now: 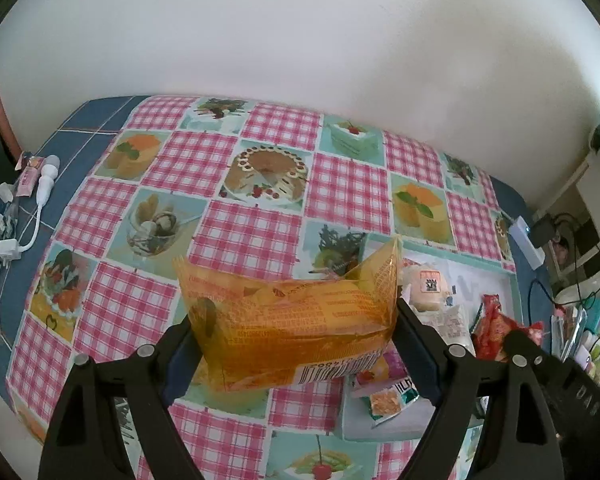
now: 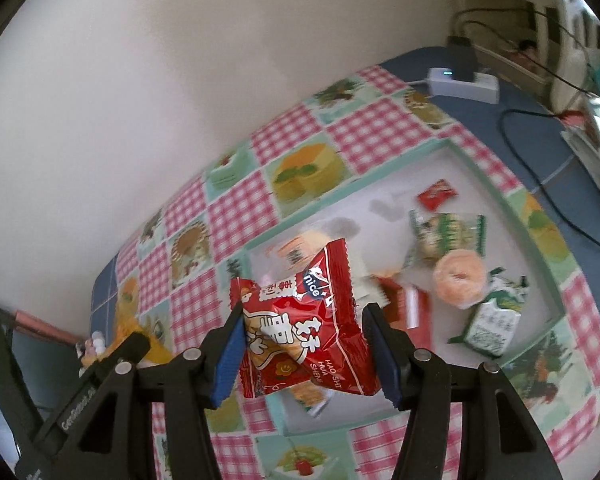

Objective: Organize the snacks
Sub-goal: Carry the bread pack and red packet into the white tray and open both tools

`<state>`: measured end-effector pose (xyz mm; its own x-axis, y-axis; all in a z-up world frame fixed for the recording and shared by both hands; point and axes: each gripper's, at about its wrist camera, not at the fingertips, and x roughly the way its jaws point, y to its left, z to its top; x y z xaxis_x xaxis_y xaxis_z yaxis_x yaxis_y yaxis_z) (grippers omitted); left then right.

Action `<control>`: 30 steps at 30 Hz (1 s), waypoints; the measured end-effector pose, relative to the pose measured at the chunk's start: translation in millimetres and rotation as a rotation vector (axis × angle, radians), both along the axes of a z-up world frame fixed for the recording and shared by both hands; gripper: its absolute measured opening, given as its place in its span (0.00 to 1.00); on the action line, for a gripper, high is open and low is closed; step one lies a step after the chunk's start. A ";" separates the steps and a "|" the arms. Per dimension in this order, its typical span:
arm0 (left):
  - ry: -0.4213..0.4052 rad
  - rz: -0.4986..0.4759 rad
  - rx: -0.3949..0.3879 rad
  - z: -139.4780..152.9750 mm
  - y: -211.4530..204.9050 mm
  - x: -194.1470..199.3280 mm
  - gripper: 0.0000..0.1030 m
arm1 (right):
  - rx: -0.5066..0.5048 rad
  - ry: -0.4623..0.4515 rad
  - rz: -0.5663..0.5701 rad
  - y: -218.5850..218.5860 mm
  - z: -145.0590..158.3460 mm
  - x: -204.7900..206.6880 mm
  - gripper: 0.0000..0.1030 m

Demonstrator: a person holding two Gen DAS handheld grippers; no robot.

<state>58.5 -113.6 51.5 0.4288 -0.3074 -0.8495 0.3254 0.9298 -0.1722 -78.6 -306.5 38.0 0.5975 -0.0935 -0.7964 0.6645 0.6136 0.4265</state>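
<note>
Mid-carry: left gripper (image 1: 296, 344) fingers pinch the translucent orange plastic snack bag (image 1: 288, 320); right gripper (image 2: 304, 354) fingers pinch the red foil snack packet (image 2: 304, 320), both held above the checkered desk (image 1: 240, 232). Next, likely: lower each into the white mint-rimmed tray (image 2: 452, 144), then release.

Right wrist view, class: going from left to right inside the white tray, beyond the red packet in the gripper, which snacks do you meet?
Small red packet → green striped packet → round orange snack → green-and-white packet, all in the tray.
</note>
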 end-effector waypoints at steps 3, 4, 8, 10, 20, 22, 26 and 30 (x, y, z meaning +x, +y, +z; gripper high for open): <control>-0.003 -0.029 0.013 -0.3 -11.2 -6.2 0.85 | -0.016 0.022 -0.056 -16.5 -0.6 -10.3 0.59; -0.005 -0.038 0.016 -0.1 -14.3 -8.2 0.85 | -0.017 0.026 -0.072 -22.5 -1.2 -14.0 0.59; -0.013 -0.096 0.038 -1.2 -33.6 -21.7 0.85 | -0.002 0.033 -0.128 -42.9 -3.2 -28.2 0.59; -0.013 -0.131 0.048 -3.0 -44.4 -29.6 0.85 | 0.002 0.040 -0.155 -52.6 -4.1 -34.8 0.59; -0.035 -0.246 0.081 -8.7 -84.4 -55.8 0.85 | -0.002 0.037 -0.241 -88.6 -7.1 -56.4 0.60; -0.048 -0.253 0.091 -8.7 -90.1 -55.8 0.85 | -0.001 0.034 -0.244 -92.3 -8.8 -55.5 0.60; -0.067 -0.273 0.097 -7.8 -103.0 -54.2 0.85 | -0.010 0.018 -0.237 -98.9 -12.0 -48.8 0.59; -0.085 -0.301 0.128 -11.9 -118.6 -55.0 0.85 | -0.032 0.014 -0.225 -103.6 -15.4 -40.3 0.59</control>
